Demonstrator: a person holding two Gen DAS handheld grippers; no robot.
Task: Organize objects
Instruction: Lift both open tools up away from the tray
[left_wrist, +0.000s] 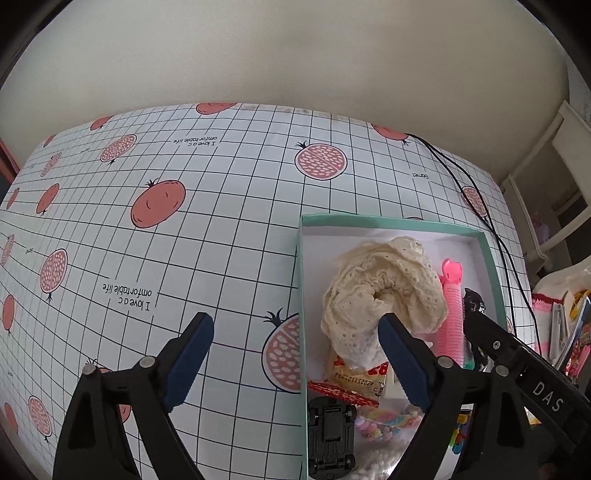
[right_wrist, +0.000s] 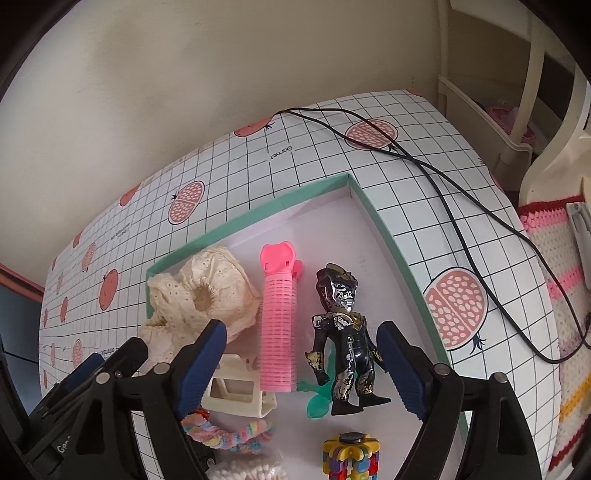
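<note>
Your 2 grippers, left (left_wrist: 297, 354) and right (right_wrist: 301, 363), both gape wide, holding nothing. The box (right_wrist: 255, 214) holds the figure (right_wrist: 345, 347); the roller (right_wrist: 279, 325) lies at its 9 o'clock.

Box (right_wrist: 391, 236) on the surface (right_wrist: 424, 192), in it a scrunchie (right_wrist: 207, 295) at left, hair roller (right_wrist: 279, 325) in the middle, toy figure (right_wrist: 343, 339) at right, cable (right_wrist: 443, 184) behind the box.

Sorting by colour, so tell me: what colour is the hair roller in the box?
Pink; the hair roller shows best in the right wrist view.
</note>
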